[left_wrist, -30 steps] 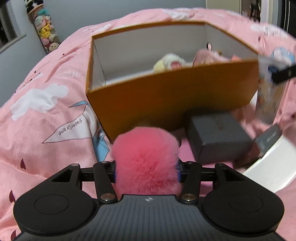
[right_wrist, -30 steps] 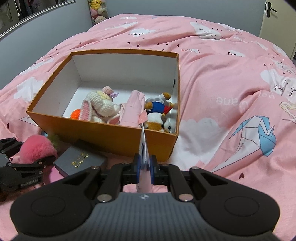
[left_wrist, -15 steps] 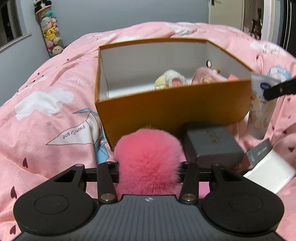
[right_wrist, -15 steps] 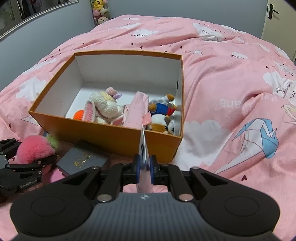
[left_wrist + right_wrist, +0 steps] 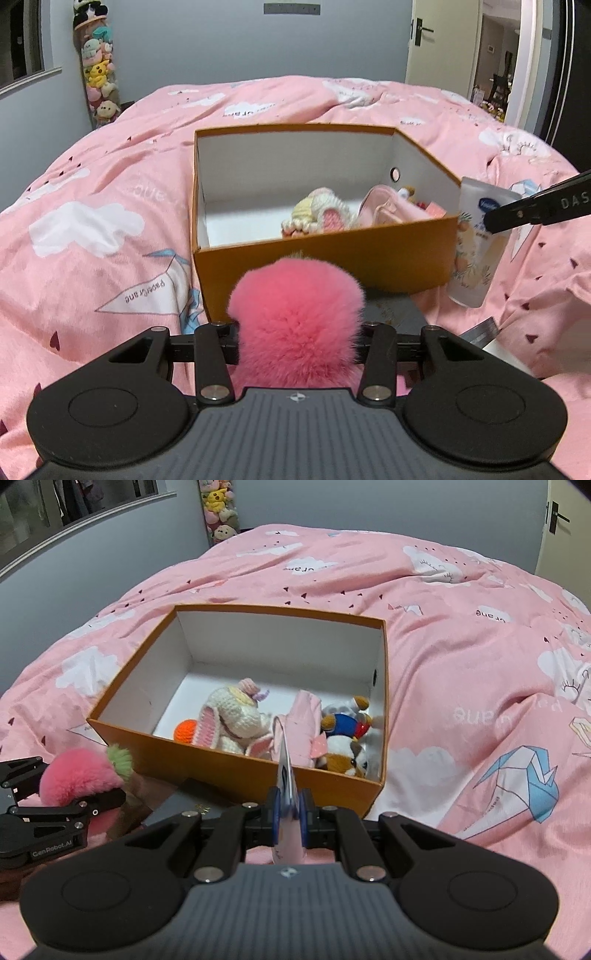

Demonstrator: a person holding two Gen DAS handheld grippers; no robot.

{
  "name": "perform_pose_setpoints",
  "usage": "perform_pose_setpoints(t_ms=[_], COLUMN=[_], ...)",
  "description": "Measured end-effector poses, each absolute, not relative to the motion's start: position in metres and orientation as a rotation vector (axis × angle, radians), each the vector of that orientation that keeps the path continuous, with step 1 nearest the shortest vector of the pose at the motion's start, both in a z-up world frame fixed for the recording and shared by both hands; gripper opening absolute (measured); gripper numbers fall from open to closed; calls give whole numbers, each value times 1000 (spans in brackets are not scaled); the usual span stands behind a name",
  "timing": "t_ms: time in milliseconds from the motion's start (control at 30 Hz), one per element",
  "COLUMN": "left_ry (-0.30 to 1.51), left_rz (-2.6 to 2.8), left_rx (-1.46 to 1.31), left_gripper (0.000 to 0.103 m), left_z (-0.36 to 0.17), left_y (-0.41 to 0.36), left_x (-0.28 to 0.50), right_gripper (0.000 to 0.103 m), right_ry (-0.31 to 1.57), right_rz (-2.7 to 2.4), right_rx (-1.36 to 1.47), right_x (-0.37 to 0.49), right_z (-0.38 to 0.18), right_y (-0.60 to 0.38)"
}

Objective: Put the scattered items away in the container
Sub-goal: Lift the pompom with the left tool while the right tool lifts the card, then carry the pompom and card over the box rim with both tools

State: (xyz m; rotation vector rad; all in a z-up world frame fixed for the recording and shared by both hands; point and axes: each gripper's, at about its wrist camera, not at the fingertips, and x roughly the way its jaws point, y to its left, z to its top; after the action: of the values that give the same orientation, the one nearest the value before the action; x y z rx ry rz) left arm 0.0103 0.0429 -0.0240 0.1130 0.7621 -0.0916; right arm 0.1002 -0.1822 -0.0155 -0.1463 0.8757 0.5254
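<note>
My left gripper [image 5: 297,332] is shut on a fluffy pink strawberry plush [image 5: 297,317] and holds it just in front of the orange box [image 5: 325,254]. The plush [image 5: 79,777] also shows in the right wrist view at the left. My right gripper [image 5: 288,805] is shut on a flat hand-cream tube [image 5: 286,786], seen edge-on, near the box's [image 5: 240,771] front right corner. The tube [image 5: 476,243] hangs upright in the left wrist view. The box holds a crocheted bunny [image 5: 232,716], a pink pouch [image 5: 303,723] and small plush toys [image 5: 343,738].
A dark grey flat box [image 5: 192,806] lies on the pink duvet [image 5: 461,664] right in front of the orange box. A white and grey object [image 5: 495,339] lies at the right. A column of plush toys [image 5: 98,74] stands by the far wall.
Both grippers have risen with their loads. The box has dropped lower in both views and more of its inside shows.
</note>
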Motion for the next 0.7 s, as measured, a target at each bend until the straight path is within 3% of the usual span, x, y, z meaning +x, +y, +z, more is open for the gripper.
perform_pose_setpoints(t_ms=[700], left_ry=[688], left_rz=[-171], left_rx=[22], left_gripper=[50], left_z=[20], left_y=[41], left_x=[20], right_gripper=[11], right_ry=[789], right_rz=[668], right_rx=[-86], right_x=[101], right_z=[25], right_y=[-175])
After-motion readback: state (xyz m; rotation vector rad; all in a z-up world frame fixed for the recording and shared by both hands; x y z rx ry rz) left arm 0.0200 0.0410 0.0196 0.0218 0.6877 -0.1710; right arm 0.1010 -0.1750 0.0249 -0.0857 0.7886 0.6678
